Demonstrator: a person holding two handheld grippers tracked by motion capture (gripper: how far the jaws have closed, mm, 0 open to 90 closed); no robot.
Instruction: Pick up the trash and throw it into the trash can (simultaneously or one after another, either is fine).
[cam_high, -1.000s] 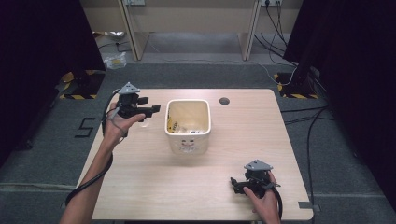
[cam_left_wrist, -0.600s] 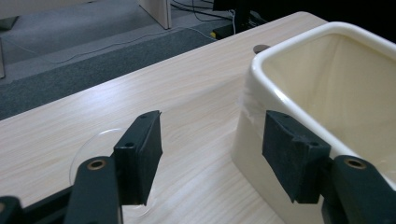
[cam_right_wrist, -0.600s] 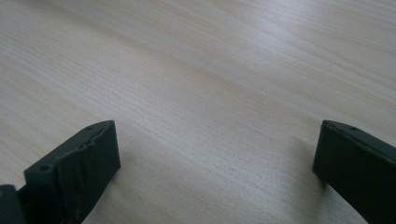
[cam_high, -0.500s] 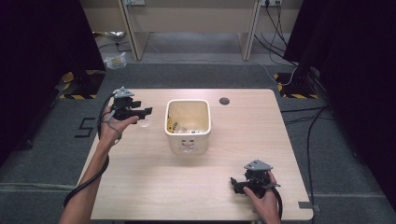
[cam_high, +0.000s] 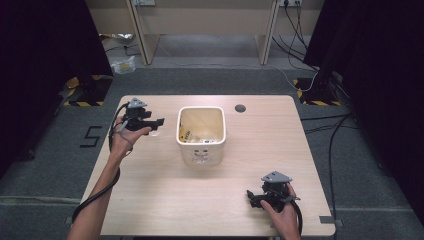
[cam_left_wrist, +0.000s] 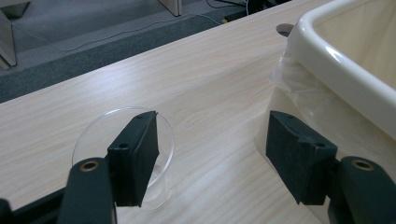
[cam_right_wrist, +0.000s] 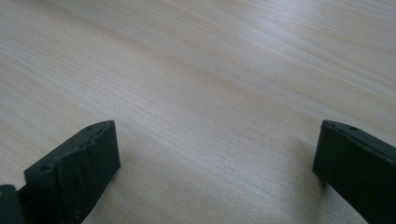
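High view: floor marking (cam_high: 92, 136) beside table (cam_high: 165, 200) reads "5".

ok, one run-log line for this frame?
left gripper: open, jaws just opening, low beside clear round plastic cup | right gripper: open, empty | cream square bin: mid-table

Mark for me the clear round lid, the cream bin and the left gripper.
clear round lid (cam_left_wrist: 95, 128), left gripper view, its upper left rim.
cream bin (cam_high: 201, 155), high view, its front wall.
left gripper (cam_left_wrist: 212, 144), left gripper view, midway between its open jaws.
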